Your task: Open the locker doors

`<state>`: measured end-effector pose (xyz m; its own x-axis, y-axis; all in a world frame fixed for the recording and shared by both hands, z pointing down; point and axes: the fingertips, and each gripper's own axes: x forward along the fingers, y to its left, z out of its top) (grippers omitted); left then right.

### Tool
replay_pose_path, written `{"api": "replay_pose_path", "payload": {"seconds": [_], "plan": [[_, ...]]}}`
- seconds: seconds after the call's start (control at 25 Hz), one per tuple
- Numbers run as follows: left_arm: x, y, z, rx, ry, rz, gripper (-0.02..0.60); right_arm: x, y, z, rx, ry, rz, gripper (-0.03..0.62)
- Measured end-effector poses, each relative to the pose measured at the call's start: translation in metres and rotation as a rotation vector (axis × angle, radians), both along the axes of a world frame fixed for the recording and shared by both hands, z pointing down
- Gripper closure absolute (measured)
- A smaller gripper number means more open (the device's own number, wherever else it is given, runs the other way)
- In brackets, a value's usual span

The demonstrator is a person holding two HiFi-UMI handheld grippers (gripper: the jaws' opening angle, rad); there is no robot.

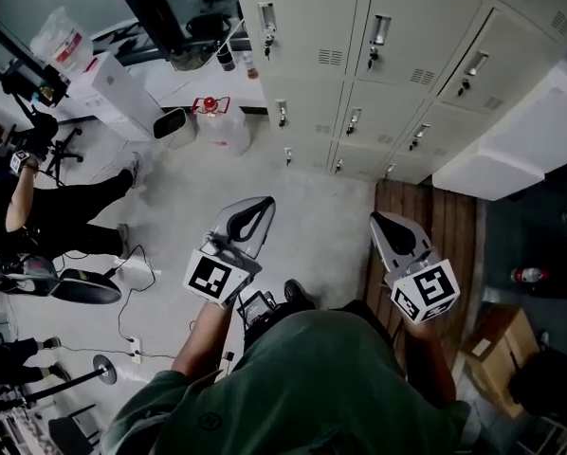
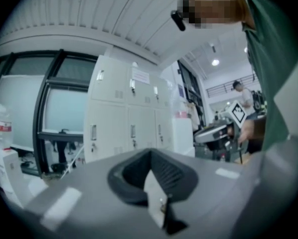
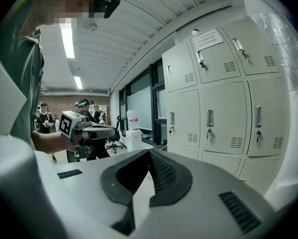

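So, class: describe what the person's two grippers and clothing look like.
Both the left gripper and right gripper have pale grey shells with black ribbed pads. Each carries a white cube with black square markers. The person wears a dark green short-sleeved shirt.

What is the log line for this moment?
left gripper: shut, empty | right gripper: shut, empty | locker doors: closed, untouched

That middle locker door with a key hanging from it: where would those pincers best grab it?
Probably the upright metal handle near the left edge of the door, just above the key. It is the one slim vertical piece on an otherwise flat, shut panel, so come straight from the front, fingers one on each side of it, closing sideways.
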<state>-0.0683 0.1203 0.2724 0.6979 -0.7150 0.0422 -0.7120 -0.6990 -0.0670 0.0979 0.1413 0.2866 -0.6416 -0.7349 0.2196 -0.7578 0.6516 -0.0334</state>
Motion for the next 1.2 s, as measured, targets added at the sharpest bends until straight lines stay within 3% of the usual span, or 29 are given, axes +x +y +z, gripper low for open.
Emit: {"api": "replay_pose_path", "payload": {"seconds": [0.16,0.44,0.96,1.2], "plan": [[-0.004,-0.021,0.002,0.004,0.009,0.020,0.583,-0.009,-0.019,0.008,-0.032,-0.005,0.007,0.592],[-0.001,-0.068,0.022,-0.040,-0.007,-0.016,0.583,-0.002,-0.073,0.024,-0.059,-0.018,-0.015,0.592],[0.035,-0.170,0.027,-0.020,-0.068,-0.143,0.583,0.011,-0.192,0.054,-0.062,-0.052,-0.163,0.592],[0.030,-0.196,0.044,-0.051,-0.082,-0.193,0.583,0.004,-0.230,0.069,-0.072,-0.049,-0.189,0.592]]}}
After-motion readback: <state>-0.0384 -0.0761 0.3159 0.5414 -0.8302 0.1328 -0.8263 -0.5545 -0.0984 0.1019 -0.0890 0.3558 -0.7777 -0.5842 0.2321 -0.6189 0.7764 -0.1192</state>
